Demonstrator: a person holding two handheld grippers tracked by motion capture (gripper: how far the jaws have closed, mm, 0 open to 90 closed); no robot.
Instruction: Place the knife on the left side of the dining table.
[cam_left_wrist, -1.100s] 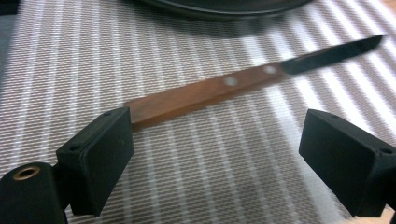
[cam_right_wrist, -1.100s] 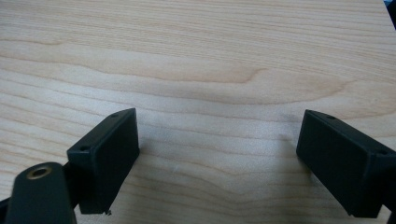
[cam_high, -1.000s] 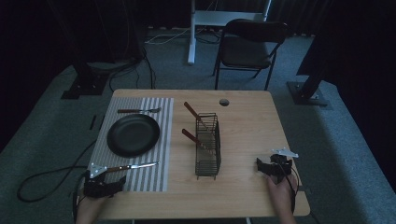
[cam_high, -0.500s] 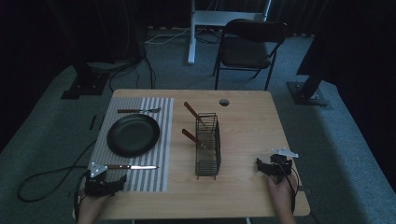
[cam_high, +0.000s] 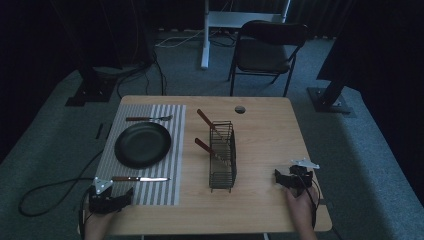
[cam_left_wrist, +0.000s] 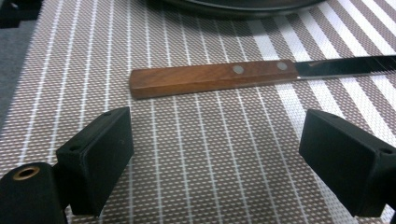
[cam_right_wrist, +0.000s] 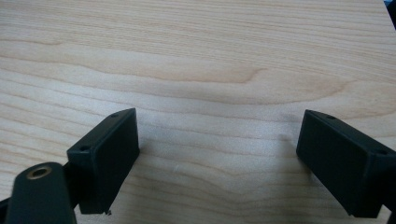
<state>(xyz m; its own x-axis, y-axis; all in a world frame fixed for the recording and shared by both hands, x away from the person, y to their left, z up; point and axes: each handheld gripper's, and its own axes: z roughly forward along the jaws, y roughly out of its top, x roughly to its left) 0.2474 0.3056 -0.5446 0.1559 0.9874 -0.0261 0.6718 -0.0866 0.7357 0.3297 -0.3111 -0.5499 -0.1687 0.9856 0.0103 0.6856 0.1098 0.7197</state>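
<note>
In the high view a wooden bench (cam_high: 270, 135) sits at mid-frame, with a striped placemat (cam_high: 172, 145) covering its left part. A black plate (cam_high: 143, 144) lies on the placemat, and a fork (cam_high: 148, 118) lies above it toward the upper edge of the mat. Below the plate, a knife (cam_high: 140, 179) with a wooden handle lies flat on the mat, blade pointing right. At the bench's centre stands a black wire rack (cam_high: 222, 155) holding 2 wooden-handled utensils (cam_high: 206, 120) that lean out to the upper left.

The left gripper (cam_high: 111, 199) rests at the lower left of the frame, just below the knife's handle end. In the left gripper view its jaws stand wide apart with nothing between them, and the knife (cam_left_wrist: 212, 77) lies across the mat just beyond them, not touching.

The right gripper (cam_high: 291, 178) sits at the lower right, well apart from the rack. In the right gripper view its jaws are spread wide over bare wood (cam_right_wrist: 201, 60), holding nothing.

A black chair (cam_high: 267, 47) stands behind the bench at the top of the frame.
</note>
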